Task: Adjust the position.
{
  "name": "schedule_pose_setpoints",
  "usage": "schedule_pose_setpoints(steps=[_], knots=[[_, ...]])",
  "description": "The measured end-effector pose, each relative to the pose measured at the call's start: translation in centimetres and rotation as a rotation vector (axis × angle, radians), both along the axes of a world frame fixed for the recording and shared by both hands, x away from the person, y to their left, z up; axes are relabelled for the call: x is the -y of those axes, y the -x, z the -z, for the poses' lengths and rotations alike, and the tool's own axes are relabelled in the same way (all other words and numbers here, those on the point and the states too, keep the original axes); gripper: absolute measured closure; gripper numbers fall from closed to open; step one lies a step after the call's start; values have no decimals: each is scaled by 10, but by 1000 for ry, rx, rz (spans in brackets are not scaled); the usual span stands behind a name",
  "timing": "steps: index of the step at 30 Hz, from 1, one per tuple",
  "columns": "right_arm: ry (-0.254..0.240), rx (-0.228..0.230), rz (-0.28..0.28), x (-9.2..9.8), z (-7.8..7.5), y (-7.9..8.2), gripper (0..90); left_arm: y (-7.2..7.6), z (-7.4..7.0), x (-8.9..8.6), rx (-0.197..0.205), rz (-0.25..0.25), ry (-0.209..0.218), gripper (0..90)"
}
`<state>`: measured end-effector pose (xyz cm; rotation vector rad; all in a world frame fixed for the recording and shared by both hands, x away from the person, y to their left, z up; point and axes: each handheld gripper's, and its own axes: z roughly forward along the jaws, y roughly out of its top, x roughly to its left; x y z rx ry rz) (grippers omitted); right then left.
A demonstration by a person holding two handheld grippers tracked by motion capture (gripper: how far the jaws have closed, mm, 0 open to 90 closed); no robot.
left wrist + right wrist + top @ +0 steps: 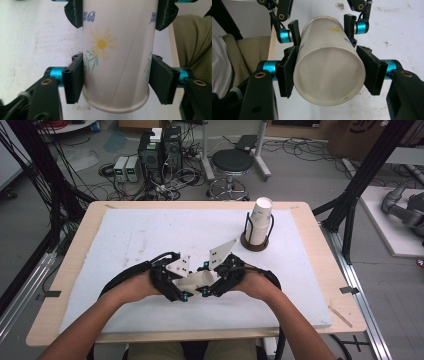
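From above, the person's two hands meet low over the white sheet on the tabletop point(75, 285), the left gripper point(175, 282) and right gripper point(220, 277) facing each other with a paper cup point(197, 281) lying sideways between them, near the front edge. The high view alone takes in the cup stack point(260, 220) standing in a dark wire holder point(255, 242) at the far right of the sheet, and the stool point(231, 162) on the floor beyond. The left gripper view adds the cup's print: a yellow daisy point(102, 44) with green leaves and blue lettering on smooth cream paper, its rolled rim nearest the camera. The right gripper view looks at the cup's flat, recessed base instead. Both pairs of black fingers are clenched on the cup's sides.
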<state>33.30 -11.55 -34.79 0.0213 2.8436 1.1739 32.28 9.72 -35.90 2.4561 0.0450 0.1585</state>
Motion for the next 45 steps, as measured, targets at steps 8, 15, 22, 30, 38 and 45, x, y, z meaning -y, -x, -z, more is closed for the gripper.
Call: schedule_pose_setpoints(steps=[8, 15, 22, 30, 38, 45], knots=[[-51, -33, 21, 10, -5, -3, 371, -1, 7, -17, -45, -65, 200, 189], [-92, -55, 49, 20, -4, -4, 368, 1, 15, -35, -91, -132, 384, 190], [-142, -67, 76, 31, 2, -3, 366, 2, 18, -47, -113, -160, 504, 193], [-248, -86, 85, 43, 8, 1, 365, 8, 21, -46, -113, -157, 579, 191], [-346, -107, 86, 53, 17, 5, 366, 11, 23, -39, -107, -137, 620, 191], [-407, -125, 67, 59, 22, 7, 367, 12, 25, -33, -111, -124, 650, 188]])
